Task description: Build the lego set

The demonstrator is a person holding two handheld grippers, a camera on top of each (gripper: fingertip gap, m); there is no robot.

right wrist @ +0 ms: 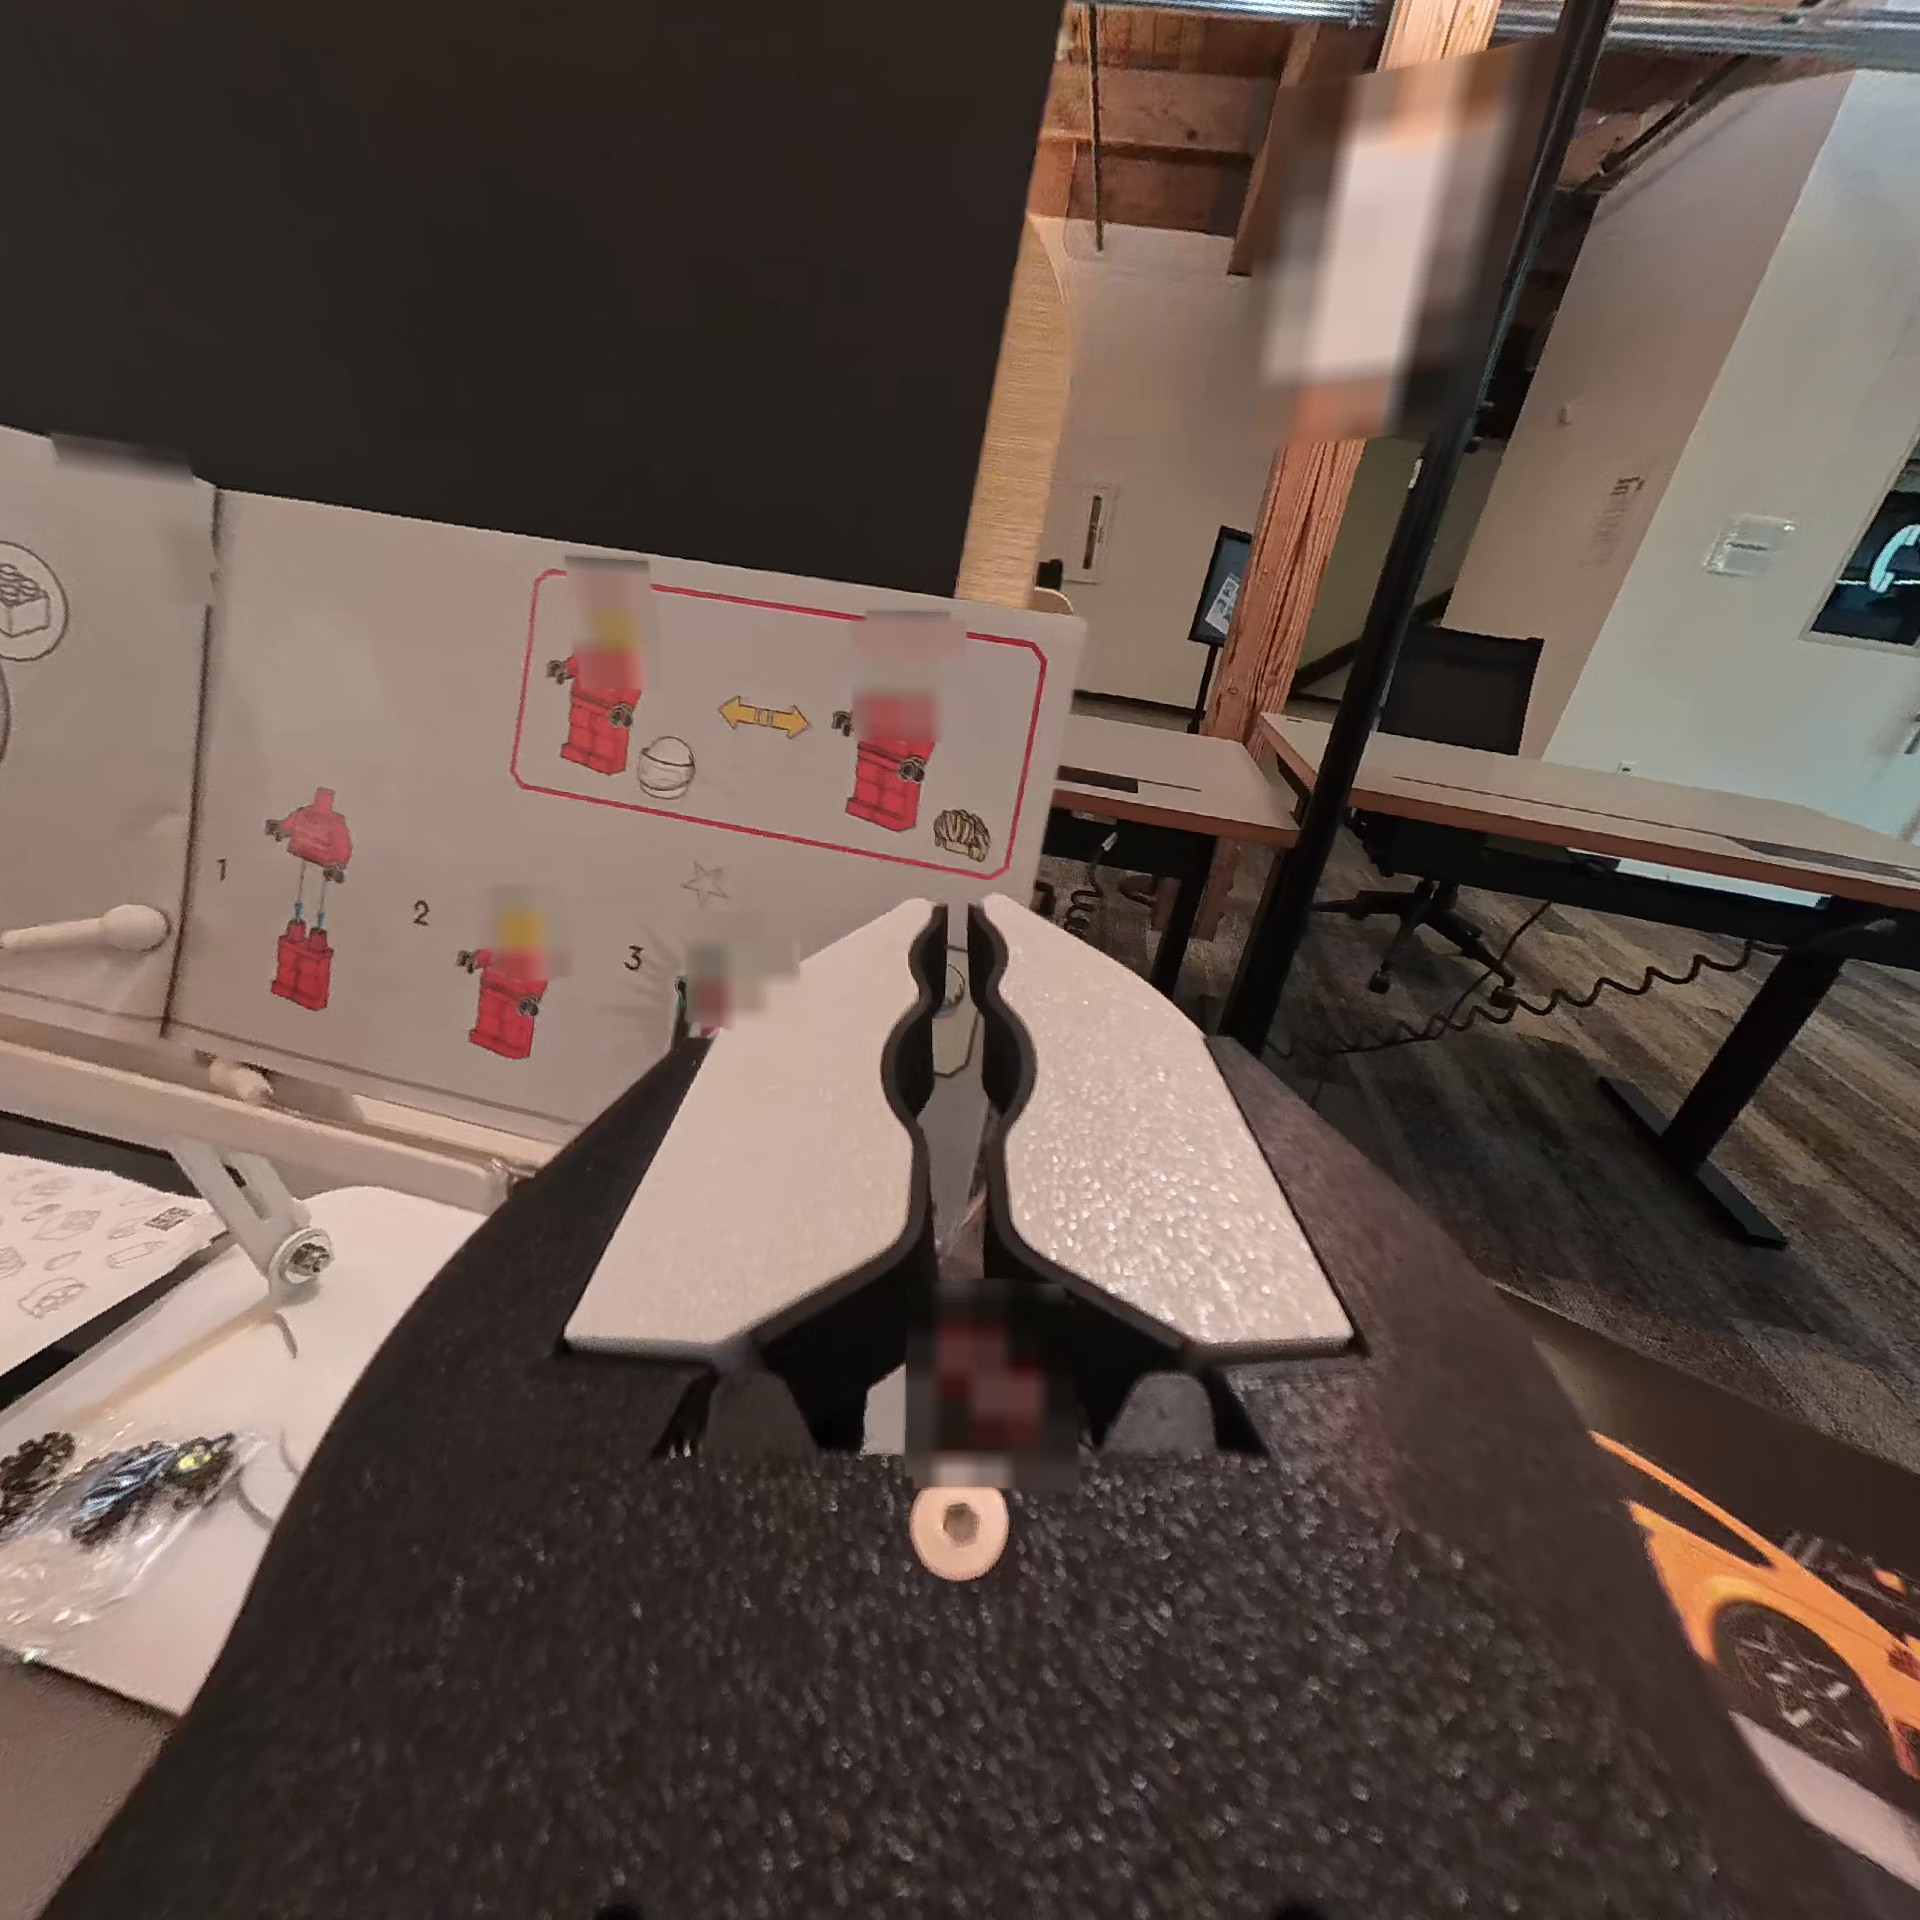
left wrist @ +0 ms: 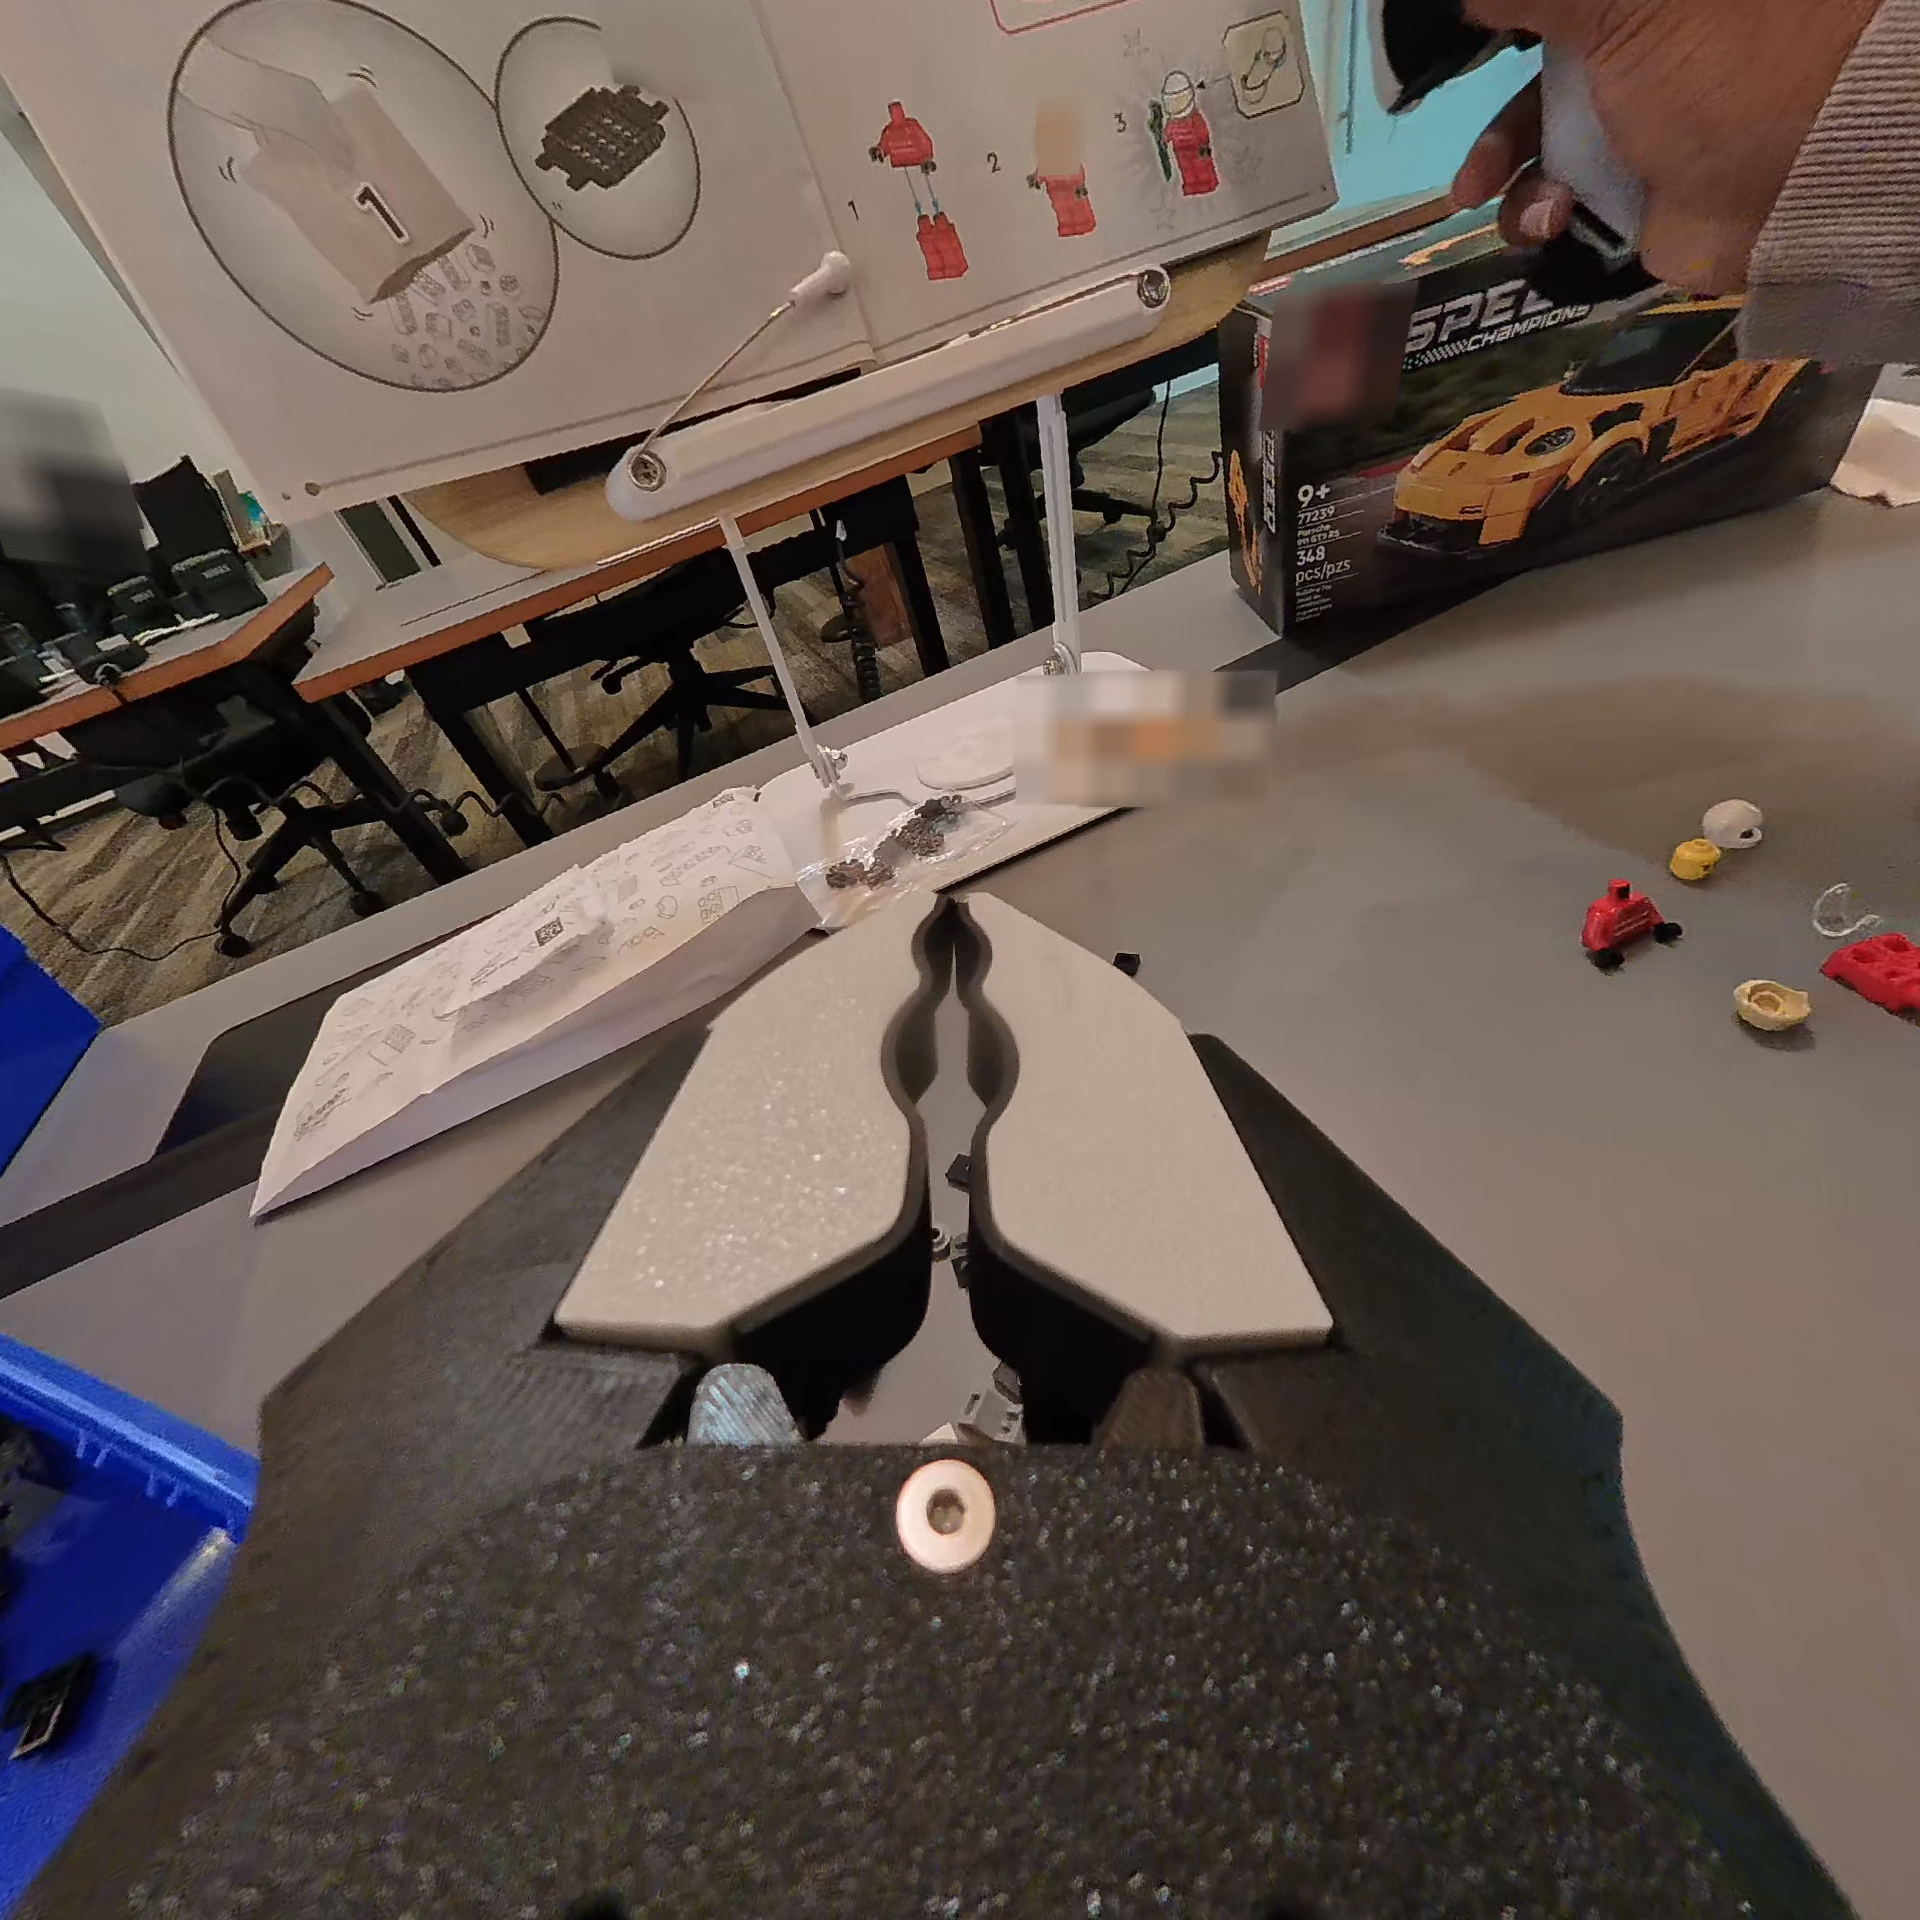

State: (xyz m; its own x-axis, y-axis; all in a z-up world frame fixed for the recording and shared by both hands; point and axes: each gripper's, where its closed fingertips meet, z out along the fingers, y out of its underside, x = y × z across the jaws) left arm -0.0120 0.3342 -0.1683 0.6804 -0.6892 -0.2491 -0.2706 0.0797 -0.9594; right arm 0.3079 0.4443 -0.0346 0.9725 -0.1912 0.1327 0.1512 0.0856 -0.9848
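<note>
The little toy pieces, a red body (left wrist: 1619, 918), red legs (left wrist: 1878, 968), a yellow head (left wrist: 1695, 860) and a white helmet (left wrist: 1733, 822), lie on the grey table (left wrist: 1455, 1039), off to the right of the left tongs (left wrist: 954, 914), which are pressed together on nothing. The right tongs (right wrist: 956, 914), almost together and empty too, are held up high, so I think the left ones are nearer. Only the left view shows the pieces; the right view shows the picture book (right wrist: 623, 831) on its stand.
</note>
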